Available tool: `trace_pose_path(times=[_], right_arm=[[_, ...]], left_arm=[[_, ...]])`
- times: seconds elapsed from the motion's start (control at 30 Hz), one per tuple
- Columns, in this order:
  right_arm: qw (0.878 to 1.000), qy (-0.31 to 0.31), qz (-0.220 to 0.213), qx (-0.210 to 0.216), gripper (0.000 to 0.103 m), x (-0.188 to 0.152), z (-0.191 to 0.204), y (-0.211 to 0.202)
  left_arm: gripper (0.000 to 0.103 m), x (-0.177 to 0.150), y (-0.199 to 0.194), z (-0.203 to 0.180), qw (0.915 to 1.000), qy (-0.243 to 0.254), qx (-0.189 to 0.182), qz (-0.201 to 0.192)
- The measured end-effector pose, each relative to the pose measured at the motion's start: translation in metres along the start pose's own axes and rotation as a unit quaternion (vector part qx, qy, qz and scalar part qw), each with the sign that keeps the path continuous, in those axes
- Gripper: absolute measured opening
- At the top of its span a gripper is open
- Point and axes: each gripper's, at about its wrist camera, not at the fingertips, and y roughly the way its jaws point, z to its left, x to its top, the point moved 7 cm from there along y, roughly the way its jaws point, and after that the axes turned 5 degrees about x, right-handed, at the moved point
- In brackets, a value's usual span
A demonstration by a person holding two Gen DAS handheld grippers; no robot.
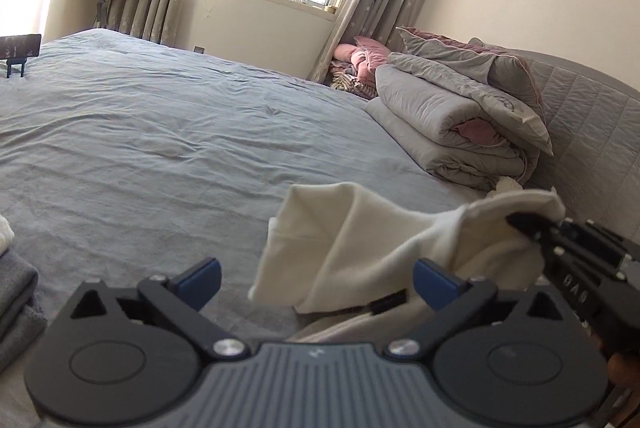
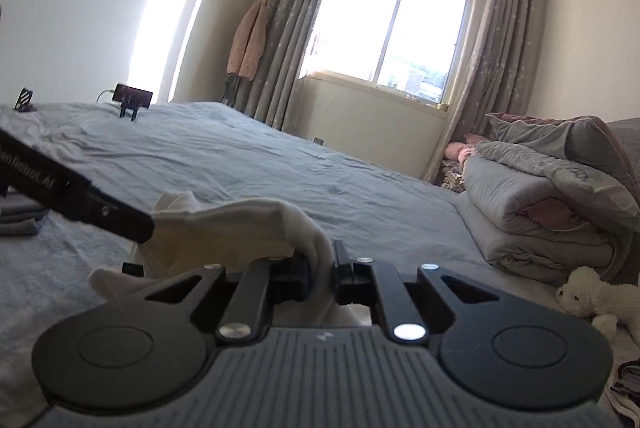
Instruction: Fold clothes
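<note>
Above the near edge of the grey-sheeted bed [image 1: 160, 131], a soft cream-white cotton garment [image 1: 360, 248] is held lifted and draped. It can be judged light, limp and non-slippery; it sags wherever it is unsupported, so a hold is best taken at a hem or corner, with a second hold on the opposite edge to keep it taut. The right tongs [image 2: 320, 268] are pressed together on a bunched edge of the cloth, which is seen pinched at the garment's raised corner in the left view. The left tongs [image 1: 316, 278] are spread wide, with cloth lying between the blue pads [image 1: 204, 276] but not squeezed. Beyond, a folded grey quilt stack [image 1: 460, 131] is seen by the headboard, and a white plush toy [image 2: 596, 296] lies beside it.
</note>
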Motion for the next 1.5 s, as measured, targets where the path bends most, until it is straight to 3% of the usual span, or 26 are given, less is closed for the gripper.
trace_pose_path(times=[0.1,0.17,0.23,0.3,0.37,0.4,0.43,0.5,0.57,0.63,0.7,0.77,0.83,0.9,0.97,1.0,1.03,1.07,1.1,1.13,1.23,1.33,1.4,1.5], right_arm=[[0.994,0.059,-0.038,-0.08,0.01,0.014,-0.056,-0.023],[0.989,0.079,-0.01,-0.123,0.01,0.002,-0.09,-0.023],[0.979,0.078,0.06,-0.178,0.01,-0.029,-0.118,-0.014],[0.951,0.099,0.163,-0.242,0.011,-0.077,-0.15,-0.004],[0.924,0.131,0.244,-0.263,0.017,-0.114,-0.172,0.0],[0.915,0.133,0.274,-0.265,0.017,-0.126,-0.178,0.0],[0.913,0.121,0.283,-0.266,0.02,-0.129,-0.179,-0.001],[0.923,0.077,0.276,-0.258,0.021,-0.124,-0.168,-0.004],[0.939,0.038,0.252,-0.232,0.032,-0.113,-0.149,-0.004],[0.963,0.006,0.225,-0.145,0.077,-0.099,-0.121,0.0],[0.975,-0.035,0.214,-0.051,0.082,-0.092,-0.085,0.004],[0.969,-0.097,0.224,0.023,0.083,-0.095,-0.048,0.003],[0.954,-0.159,0.241,0.077,0.083,-0.106,-0.02,0.0],[0.938,-0.202,0.267,0.094,0.083,-0.123,-0.008,0.001],[0.928,-0.225,0.285,0.082,0.083,-0.136,-0.007,0.007],[0.925,-0.234,0.292,0.072,0.077,-0.142,-0.008,0.011],[0.924,-0.231,0.298,0.067,0.06,-0.146,-0.009,0.015],[0.927,-0.214,0.299,0.067,0.052,-0.143,-0.011,0.018],[0.934,-0.2,0.292,0.057,0.026,-0.137,-0.013,0.02],[0.94,-0.19,0.279,0.04,0.019,-0.129,-0.015,0.021],[0.967,-0.156,0.2,0.025,0.014,-0.094,-0.015,0.012],[0.991,-0.093,0.068,0.064,0.014,-0.04,-0.01,-0.018],[0.992,-0.03,0.003,0.122,0.014,-0.016,-0.009,-0.037],[0.971,0.069,-0.089,0.213,0.014,0.02,-0.013,-0.067]], left_arm=[[0.102,-0.001,0.002,-0.004,0.9993,0.033,0.015,-0.001],[0.102,-0.004,0.006,-0.004,0.9988,0.042,0.025,0.003],[0.102,-0.009,0.013,-0.005,0.9986,0.042,0.027,0.015],[0.102,-0.014,0.017,-0.007,0.9982,0.046,0.03,0.025],[0.102,-0.019,0.02,-0.011,0.9974,0.058,0.031,0.031],[0.102,-0.023,0.02,-0.015,0.9967,0.068,0.03,0.033],[0.102,-0.026,0.02,-0.018,0.9961,0.076,0.03,0.034],[0.102,-0.032,0.022,-0.027,0.9942,0.097,0.026,0.038],[0.102,-0.037,0.024,-0.033,0.9923,0.114,0.018,0.044],[0.102,-0.044,0.025,-0.041,0.9903,0.13,0.01,0.05],[0.102,-0.051,0.028,-0.051,0.9875,0.147,0.003,0.057],[0.102,-0.058,0.03,-0.057,0.9844,0.164,-0.001,0.063],[0.102,-0.063,0.032,-0.064,0.9811,0.182,-0.003,0.066],[0.102,-0.068,0.034,-0.071,0.9778,0.198,-0.006,0.068],[0.102,-0.07,0.035,-0.074,0.9761,0.206,-0.009,0.07],[0.102,-0.07,0.035,-0.075,0.9758,0.207,-0.01,0.071],[0.102,-0.071,0.035,-0.076,0.9755,0.208,-0.01,0.072],[0.102,-0.071,0.035,-0.076,0.9755,0.208,-0.009,0.072],[0.102,-0.071,0.035,-0.076,0.9756,0.207,-0.008,0.072],[0.102,-0.071,0.035,-0.075,0.9759,0.206,-0.006,0.071],[0.102,-0.067,0.034,-0.072,0.9781,0.197,-0.003,0.066],[0.102,-0.062,0.032,-0.071,0.9805,0.187,-0.003,0.061],[0.102,-0.062,0.031,-0.074,0.9803,0.189,-0.01,0.057],[0.102,-0.064,0.027,-0.084,0.9769,0.208,-0.022,0.042]])
